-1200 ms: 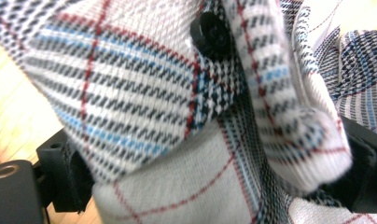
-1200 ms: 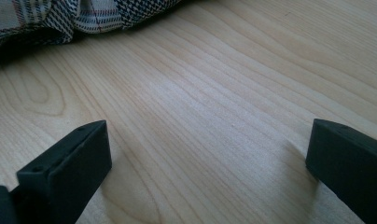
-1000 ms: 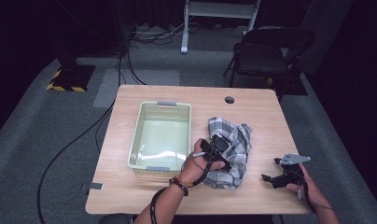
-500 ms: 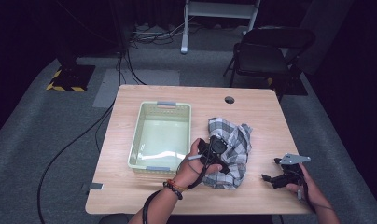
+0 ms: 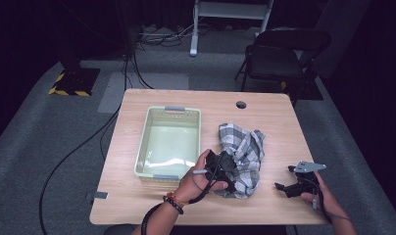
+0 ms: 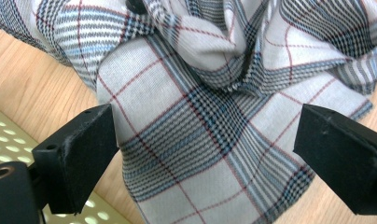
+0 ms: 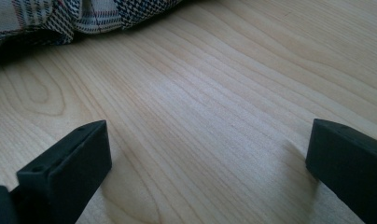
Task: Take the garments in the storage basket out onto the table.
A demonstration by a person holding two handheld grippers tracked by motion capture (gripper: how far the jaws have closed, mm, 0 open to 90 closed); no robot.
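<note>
A crumpled grey plaid cloth [image 5: 244,152] with red and blue lines lies on the wooden table [image 5: 206,105], right of a pale green basket [image 5: 169,141]. My left gripper [image 5: 225,169] hovers over the cloth's near left edge. In the left gripper view its jaws stand wide open on either side of the cloth [image 6: 210,126], touching nothing. My right gripper [image 5: 286,186] rests low near the table's front right. It is open over bare wood [image 7: 205,140], with the cloth's edge [image 7: 60,18] farther off.
The basket's perforated wall [image 6: 9,135] shows beside the left jaw. A round cable hole [image 5: 241,105] sits at the table's far edge. A black chair [image 5: 284,58] stands behind the table on the right. Cables trail on the floor at the left.
My left gripper has edged forward and rightward onto the cloth's near edge. The right gripper has stayed in place.
</note>
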